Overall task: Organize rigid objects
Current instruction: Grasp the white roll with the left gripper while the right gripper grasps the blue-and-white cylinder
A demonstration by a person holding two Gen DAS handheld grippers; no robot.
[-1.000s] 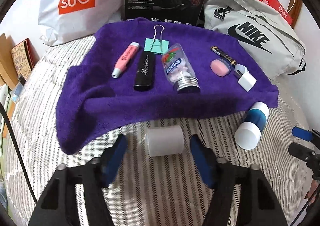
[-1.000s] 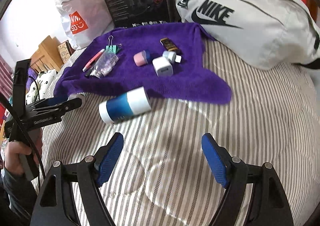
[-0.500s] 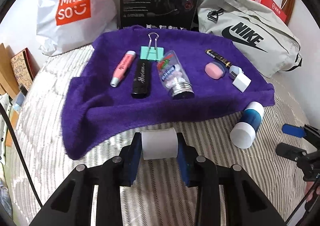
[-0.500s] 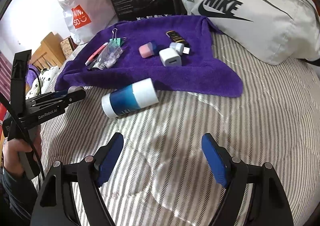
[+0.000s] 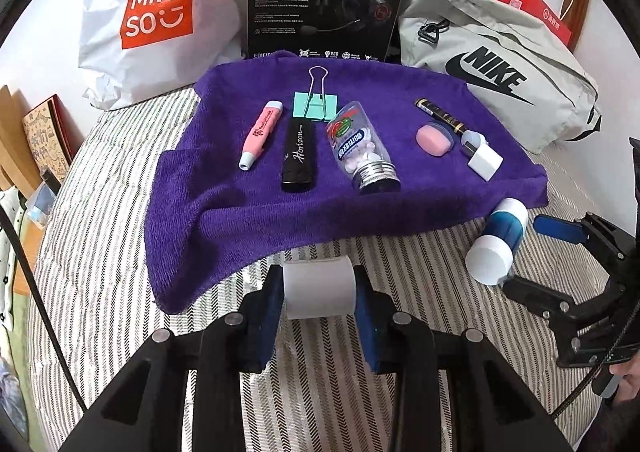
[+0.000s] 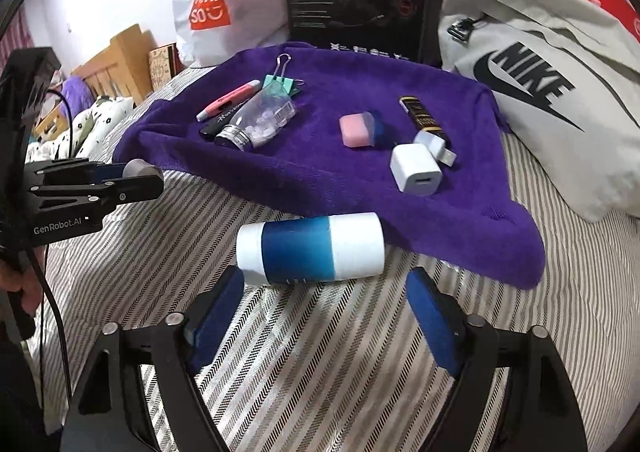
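lying on its side on the striped bedspread [image 5: 100, 252], just off the near hem of the purple towel [image 5: 248, 212], the small white cylinder [image 5: 320, 292] sat squarely between the blue pads of the left gripper [image 5: 320, 298], its long axis running 9 to 3 o'clock across the fingers. the jaws were closed onto its two flat ends, so the left gripper had it firmly. the towel's free patch lay at 12 o'clock from that grip, ahead of the fingers, and carrying the cylinder there looked like the coming move.

the blue-and-white bottle [image 6: 310, 248] lay at 12 o'clock from the right gripper [image 6: 324, 296], also on the stripes and touching the towel's hem, its long axis again 9 to 3 o'clock. the right gripper's jaws stood wide apart and held nothing, the bottle just beyond their tips. the right arm was the nearer one to it; from the left wrist it lay at 3 o'clock.

on the towel rested a pink pen [image 5: 261, 134], a black horizon tube [image 5: 298, 152], a teal binder clip [image 5: 314, 102], a clear pill bottle [image 5: 358, 144], a pink eraser [image 5: 432, 140], a black-and-gold stick [image 5: 438, 114] and a white charger cube [image 6: 416, 174].

the right wrist view showed the charger's port and the left gripper from the side; the left wrist view alone showed both pads pressed on the cylinder's ends.
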